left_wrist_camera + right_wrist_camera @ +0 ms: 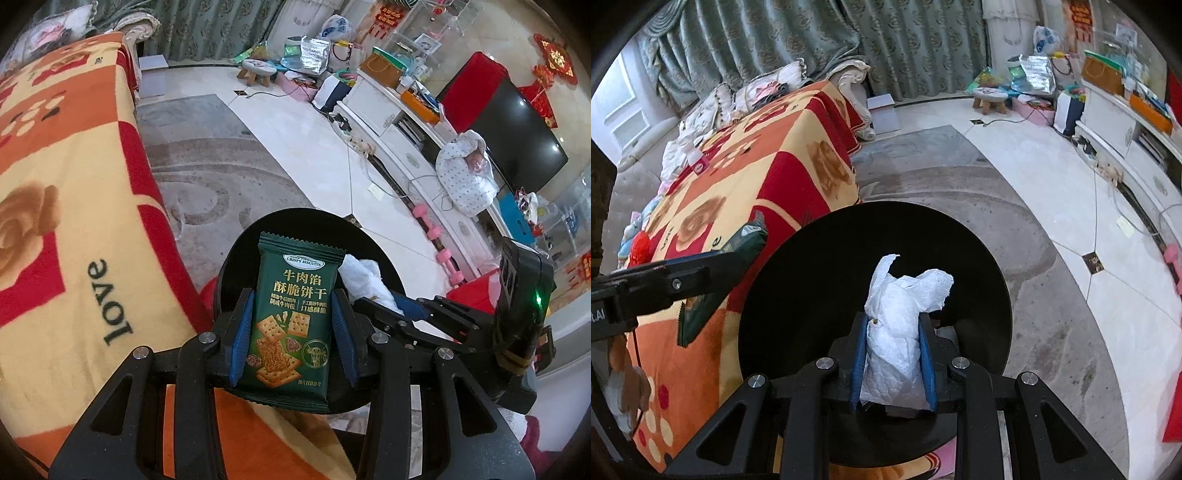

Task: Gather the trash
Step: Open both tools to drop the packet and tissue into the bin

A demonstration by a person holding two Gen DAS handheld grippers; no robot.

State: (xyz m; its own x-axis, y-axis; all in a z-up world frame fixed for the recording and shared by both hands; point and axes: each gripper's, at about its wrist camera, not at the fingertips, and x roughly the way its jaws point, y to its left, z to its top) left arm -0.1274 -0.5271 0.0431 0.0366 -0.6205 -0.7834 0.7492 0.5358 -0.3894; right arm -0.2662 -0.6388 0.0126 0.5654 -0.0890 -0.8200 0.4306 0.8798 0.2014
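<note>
Left gripper (291,325) clamps a glossy green, crimp-edged biscuit packet (291,325); right gripper (894,354) pinches a crumpled, embossed white tissue (901,317) above a round black bin (812,258).

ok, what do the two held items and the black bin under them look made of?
Green biscuit packet: printed plastic film, slight sheen, zigzag crimped ends.
White wad: tissue or paper towel, matte, embossed dots, torn ragged edge.
Black bin: smooth dark rim and inside; probably plastic, or lined with a bag; too dark to tell.
</note>
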